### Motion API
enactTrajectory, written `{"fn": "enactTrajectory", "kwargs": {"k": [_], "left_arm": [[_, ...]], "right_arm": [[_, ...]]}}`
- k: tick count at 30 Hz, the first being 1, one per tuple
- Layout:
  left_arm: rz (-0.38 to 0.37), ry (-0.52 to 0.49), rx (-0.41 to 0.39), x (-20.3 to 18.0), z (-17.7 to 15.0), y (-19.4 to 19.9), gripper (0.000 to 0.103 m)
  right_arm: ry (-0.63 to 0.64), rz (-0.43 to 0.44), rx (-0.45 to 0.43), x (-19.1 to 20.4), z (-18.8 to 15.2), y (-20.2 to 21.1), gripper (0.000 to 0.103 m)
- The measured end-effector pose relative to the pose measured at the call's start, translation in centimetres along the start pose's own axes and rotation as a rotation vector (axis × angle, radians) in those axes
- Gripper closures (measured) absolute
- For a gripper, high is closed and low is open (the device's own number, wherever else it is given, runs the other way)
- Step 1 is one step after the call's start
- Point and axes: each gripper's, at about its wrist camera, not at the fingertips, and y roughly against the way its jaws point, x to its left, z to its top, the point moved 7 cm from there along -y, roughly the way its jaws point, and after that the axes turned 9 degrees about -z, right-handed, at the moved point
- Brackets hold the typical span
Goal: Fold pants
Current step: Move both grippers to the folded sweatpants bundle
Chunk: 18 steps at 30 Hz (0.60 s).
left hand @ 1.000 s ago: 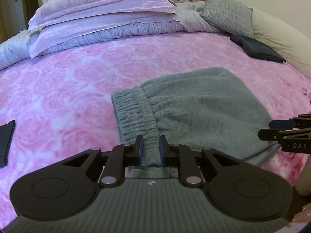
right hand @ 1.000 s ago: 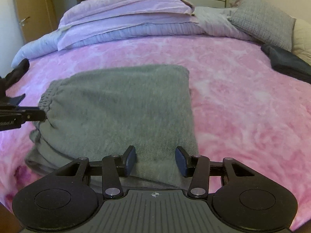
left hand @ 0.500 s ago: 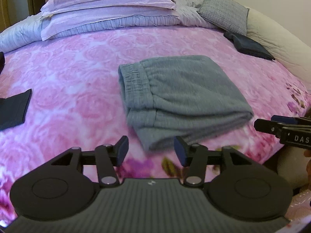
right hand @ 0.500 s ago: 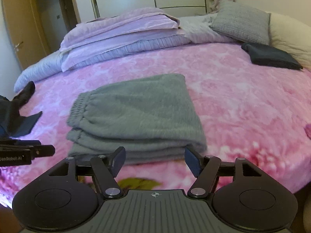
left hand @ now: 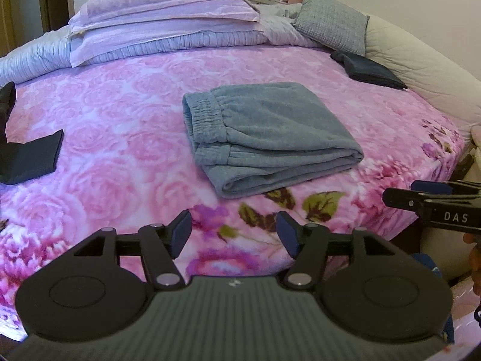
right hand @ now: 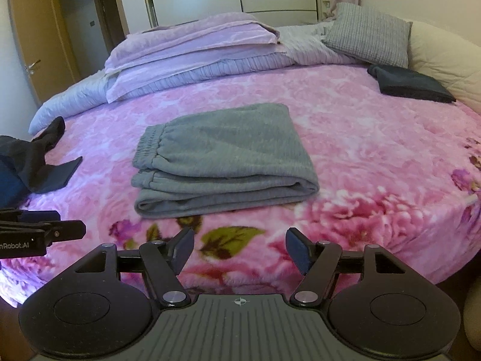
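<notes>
The grey pants lie folded into a thick rectangle on the pink flowered bedspread, elastic waistband to the left. The right wrist view shows the same pants from the front, folded layers stacked. My left gripper is open and empty, held back from the pants above the bed's near edge. My right gripper is also open and empty, a short way in front of the pants. Each gripper shows at the side of the other's view: the right gripper, the left gripper.
Lilac pillows and a duvet are piled at the head of the bed. A grey cushion and a folded dark garment lie at the far right. Dark clothes lie at the left. A wooden door stands far left.
My left gripper let go of the waistband and opened. Both grippers drew back from the pants toward the bed's near edge, leaving the pants folded on the bedspread.
</notes>
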Motion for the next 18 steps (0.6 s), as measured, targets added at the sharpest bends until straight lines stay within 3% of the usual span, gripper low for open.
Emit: {"fn": "enactTrajectory", "kwargs": {"k": [9, 18], "left_arm": [[0.009, 0.002, 0.002, 0.2, 0.1, -0.2, 0.043], [0.049, 0.034, 0.047, 1.6, 0.8, -3.3, 0.041]], "right_arm": [[0.001, -0.001, 0.005, -0.3, 0.0, -0.2, 0.038], [0.009, 0.019, 0.061, -1.5, 0.5, -4.3, 0.038]]}}
